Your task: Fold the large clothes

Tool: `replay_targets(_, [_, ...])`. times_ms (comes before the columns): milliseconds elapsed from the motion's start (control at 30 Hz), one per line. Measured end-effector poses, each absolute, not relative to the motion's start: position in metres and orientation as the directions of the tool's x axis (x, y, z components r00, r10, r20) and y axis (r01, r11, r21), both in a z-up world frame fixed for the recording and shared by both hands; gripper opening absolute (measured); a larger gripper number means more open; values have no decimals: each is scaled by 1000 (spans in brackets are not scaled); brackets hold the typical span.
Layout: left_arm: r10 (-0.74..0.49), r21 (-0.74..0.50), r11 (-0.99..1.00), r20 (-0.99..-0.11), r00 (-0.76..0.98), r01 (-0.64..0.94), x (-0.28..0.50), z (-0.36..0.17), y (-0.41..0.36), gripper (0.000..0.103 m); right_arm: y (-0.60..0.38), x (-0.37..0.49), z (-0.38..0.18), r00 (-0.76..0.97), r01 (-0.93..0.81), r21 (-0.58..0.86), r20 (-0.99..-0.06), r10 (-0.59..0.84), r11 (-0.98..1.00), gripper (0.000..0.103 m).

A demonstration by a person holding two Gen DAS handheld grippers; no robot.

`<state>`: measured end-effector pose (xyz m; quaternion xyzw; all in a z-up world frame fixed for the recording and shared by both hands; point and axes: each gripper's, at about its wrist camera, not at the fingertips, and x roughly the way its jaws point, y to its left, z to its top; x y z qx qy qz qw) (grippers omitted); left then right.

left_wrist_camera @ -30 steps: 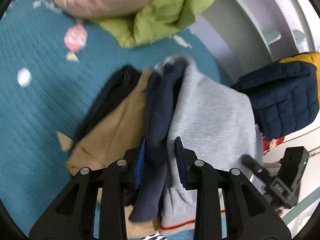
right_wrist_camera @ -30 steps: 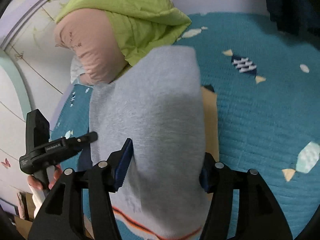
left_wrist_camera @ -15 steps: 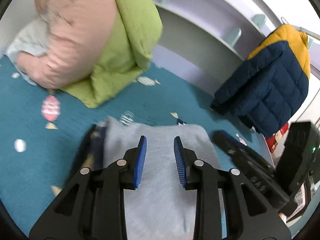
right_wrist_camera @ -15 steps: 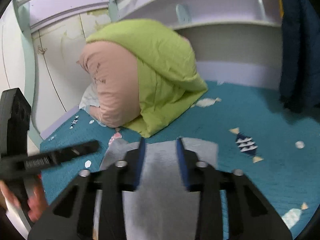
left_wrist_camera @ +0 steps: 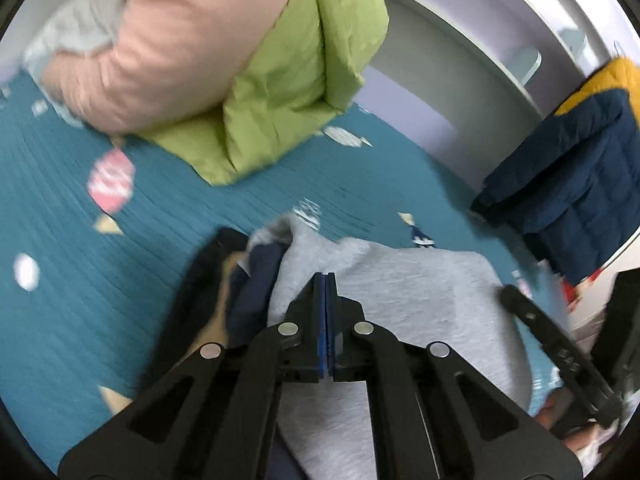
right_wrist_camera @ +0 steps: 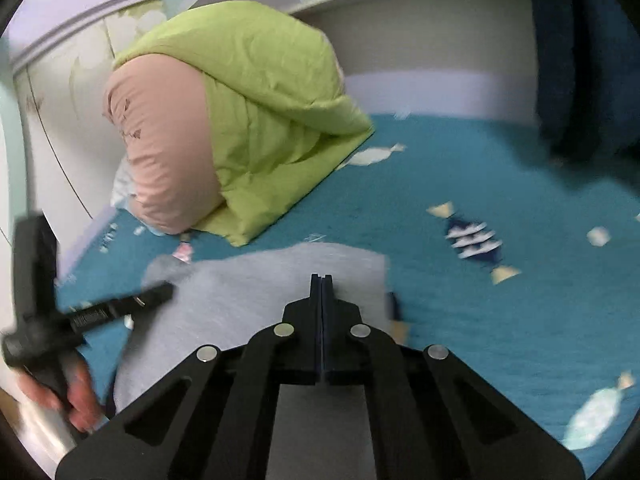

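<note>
L jaws: my left gripper clenched, pads together, nothing between them.
R jaws: my right gripper clenched too, empty.
Garment: grey sweatshirt lies flat on the teal bedspread, atop a pile w/ navy, tan, black layers poking out its left side.
Key relation: sweatshirt sits right under and just ahead of both jaws; far edge runs crosswise to my pointing line. Both hands about equally near, L over the messy left edge.
Beyond: green-pink quilt, well apart.
Next, my guess: tidy or press the fold.
</note>
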<state>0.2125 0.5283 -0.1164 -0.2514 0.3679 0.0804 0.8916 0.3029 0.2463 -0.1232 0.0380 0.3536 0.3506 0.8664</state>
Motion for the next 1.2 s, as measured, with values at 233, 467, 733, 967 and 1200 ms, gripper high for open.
replay_targets(233, [7, -317, 903, -662, 749, -289, 177, -74, 500, 3, 240, 259, -97, 490, -647, 318, -522, 698, 693, 6])
replay_targets(467, [24, -267, 904, -749, 662, -334, 161, -132, 466, 2, 239, 234, -143, 396, -642, 355, -604, 691, 679, 0])
replay_targets(733, [161, -183, 873, -767, 621, -452, 87, -137, 501, 3, 174, 201, -145, 459, -616, 280, -632, 624, 736, 6])
replay_targets(967, [50, -300, 890, -685, 727, -344, 79, -105, 449, 3, 210, 177, -137, 394, -680, 339, -579, 714, 650, 6])
replay_targets(1200, [67, -202, 926, -745, 664, -320, 89, -147, 398, 2, 206, 168, -183, 309, -633, 418, -635, 708, 651, 3])
